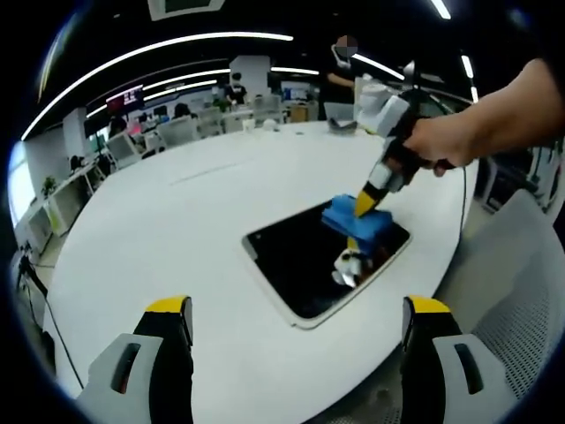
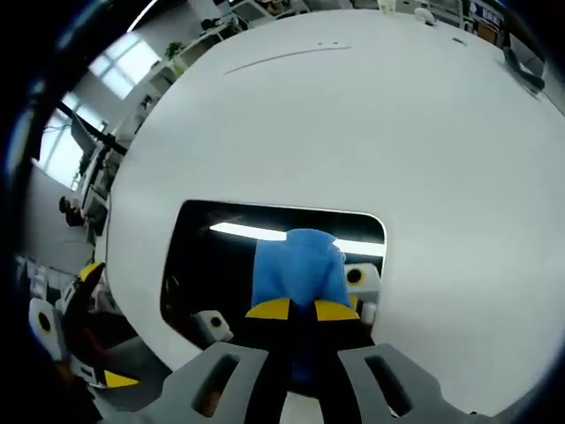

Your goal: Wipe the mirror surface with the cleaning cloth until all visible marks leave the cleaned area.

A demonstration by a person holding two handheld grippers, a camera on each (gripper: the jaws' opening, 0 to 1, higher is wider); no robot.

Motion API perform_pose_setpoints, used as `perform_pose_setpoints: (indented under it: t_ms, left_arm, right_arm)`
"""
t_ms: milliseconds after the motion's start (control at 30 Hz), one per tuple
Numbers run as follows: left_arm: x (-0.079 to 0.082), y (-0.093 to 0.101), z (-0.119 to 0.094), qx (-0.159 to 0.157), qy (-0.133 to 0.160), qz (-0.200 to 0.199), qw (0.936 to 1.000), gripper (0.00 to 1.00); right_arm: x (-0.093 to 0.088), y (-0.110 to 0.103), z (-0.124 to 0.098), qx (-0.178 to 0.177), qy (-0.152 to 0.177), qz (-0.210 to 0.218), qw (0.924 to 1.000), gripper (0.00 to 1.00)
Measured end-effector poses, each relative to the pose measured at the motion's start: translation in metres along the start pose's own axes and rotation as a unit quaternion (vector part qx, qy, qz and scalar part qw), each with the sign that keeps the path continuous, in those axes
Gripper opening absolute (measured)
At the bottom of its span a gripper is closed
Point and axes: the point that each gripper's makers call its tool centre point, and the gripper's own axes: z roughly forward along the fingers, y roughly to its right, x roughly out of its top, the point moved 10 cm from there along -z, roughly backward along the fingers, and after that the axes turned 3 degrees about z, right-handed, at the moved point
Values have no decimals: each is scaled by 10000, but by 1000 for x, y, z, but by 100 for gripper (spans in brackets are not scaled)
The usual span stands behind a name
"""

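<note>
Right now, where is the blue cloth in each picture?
Left gripper view: the blue cloth sits right of middle, on the mirror's far end, under the right gripper.
Right gripper view: the cloth is low in the middle, pinched by that gripper on the mirror.
Shared landmark: the white table.

Cleaning cloth (image 2: 296, 265) — plain blue, unpatterned. Mirror (image 1: 300, 265): dark glass, white frame, with white streaks of reflected light. Table (image 1: 177, 203) white. Right gripper (image 2: 300, 311) and left gripper (image 1: 296, 309) — grey bodies, yellow-tipped black jaws.
</note>
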Motion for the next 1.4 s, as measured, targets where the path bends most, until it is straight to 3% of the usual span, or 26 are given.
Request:
perform_pose_setpoints:
  t_ms: [767, 1067, 1400]
  left_arm:
    - [3, -1, -2, -61, 234, -191, 9995, 99]
    - [2, 1, 0, -107, 150, -145, 9997, 99]
    - [3, 3, 0, -188, 146, -81, 9997, 99]
  right_arm:
    - [-46, -6, -12, 236, 27, 108, 9997, 2]
    - [-66, -9, -17, 319, 3, 19, 9995, 2]
    - [-70, -7, -19, 374, -35, 42, 9993, 2]
